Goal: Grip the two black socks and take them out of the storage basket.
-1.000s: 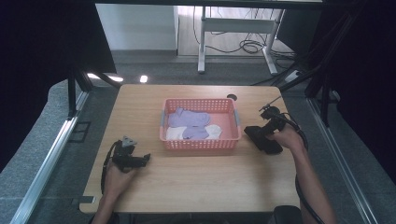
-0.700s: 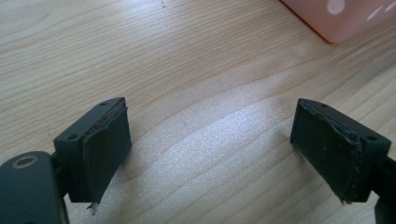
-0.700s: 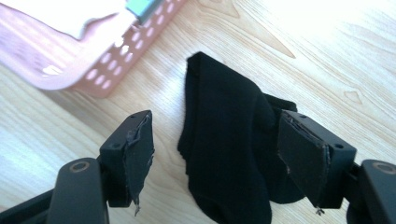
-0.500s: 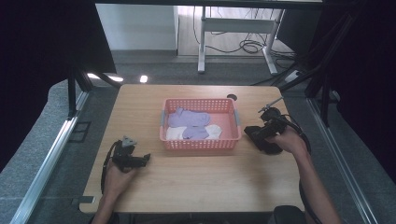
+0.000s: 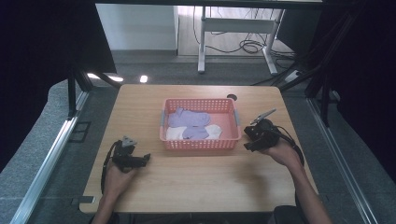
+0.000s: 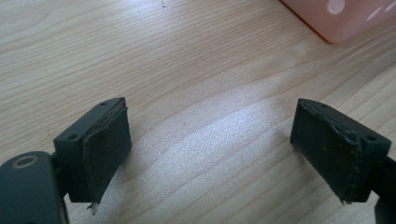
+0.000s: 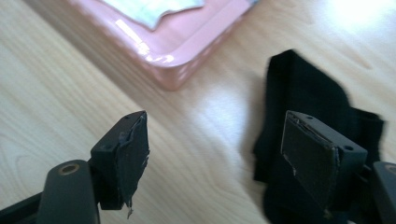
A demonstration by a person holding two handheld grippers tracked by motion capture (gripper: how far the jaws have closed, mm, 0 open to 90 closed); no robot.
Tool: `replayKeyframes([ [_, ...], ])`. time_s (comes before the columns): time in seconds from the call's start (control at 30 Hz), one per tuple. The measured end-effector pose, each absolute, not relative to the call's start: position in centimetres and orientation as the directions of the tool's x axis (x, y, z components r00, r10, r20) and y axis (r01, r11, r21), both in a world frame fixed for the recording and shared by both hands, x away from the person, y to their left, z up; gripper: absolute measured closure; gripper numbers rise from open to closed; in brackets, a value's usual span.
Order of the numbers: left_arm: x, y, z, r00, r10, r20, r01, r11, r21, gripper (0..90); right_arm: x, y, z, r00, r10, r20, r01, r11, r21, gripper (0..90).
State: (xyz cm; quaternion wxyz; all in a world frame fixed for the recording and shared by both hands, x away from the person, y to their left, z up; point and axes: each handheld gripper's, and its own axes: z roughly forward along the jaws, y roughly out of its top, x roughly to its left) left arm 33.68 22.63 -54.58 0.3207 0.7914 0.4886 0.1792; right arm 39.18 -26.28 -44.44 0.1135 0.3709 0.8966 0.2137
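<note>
Wooden table (image 5: 196,186), light grain, wide bare board along the near edge and along the far edge beyond the basket; small dark hole (image 5: 231,97) near the far edge.

Pink basket (image 5: 201,143) at mid-table, long axis running left to right, perforated walls, grey handle at each short end. Inside: 2 lilac socks (image 5: 189,117) laid across the far and middle part, long axis roughly left to right, and 1 white sock (image 5: 212,131) along the near wall, partly under the lilac ones. Corner of the basket (image 6: 336,18) seen at top right of the left gripper view; another corner (image 7: 177,60) with a pale cloth inside at the top of the right gripper view.

Black sock (image 7: 308,93) flat on the table just right of the basket, apart from its wall, long axis running away from the camera in the right gripper view, partly under the right-hand jaw. Hard to pick out in the high view, dark against the gripper.

Left gripper (image 5: 145,157) held in the left hand (image 5: 116,179) left of the basket, near its front corner, pointing toward the basket. Jaws spread wide over bare wood (image 6: 205,140), nothing between.

Right gripper (image 7: 215,158) held in the right hand (image 5: 282,151), just right of the basket, pointing left toward it. Jaws wide apart, gripping nothing, 1 jaw over the black sock, the other over bare wood.
</note>
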Motion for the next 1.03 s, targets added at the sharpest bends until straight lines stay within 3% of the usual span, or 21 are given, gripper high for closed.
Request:
replayKeyframes([
  [0.63, 33.7, 22.6, -54.6, 0.459, 0.888, -0.029, 0.658, -0.317, 0.683, 12.1, 36.2, -24.0, -51.0, -0.726, 0.688, -0.001, 0.593, 0.626, 0.507, 16.8],
  [0.83, 33.7, 22.6, -54.6, 0.457, 0.889, -0.032, 0.658, -0.314, 0.685, 12.2, 35.9, -24.2, -53.0, -0.711, 0.704, 0.002, 0.577, 0.581, 0.575, 5.1],
  [1.03, 33.7, 22.6, -54.6, 0.456, 0.889, -0.033, 0.658, -0.312, 0.686, 12.2, 35.6, -24.5, -53.6, -0.711, 0.704, 0.003, 0.554, 0.558, 0.618, 0.4],
])
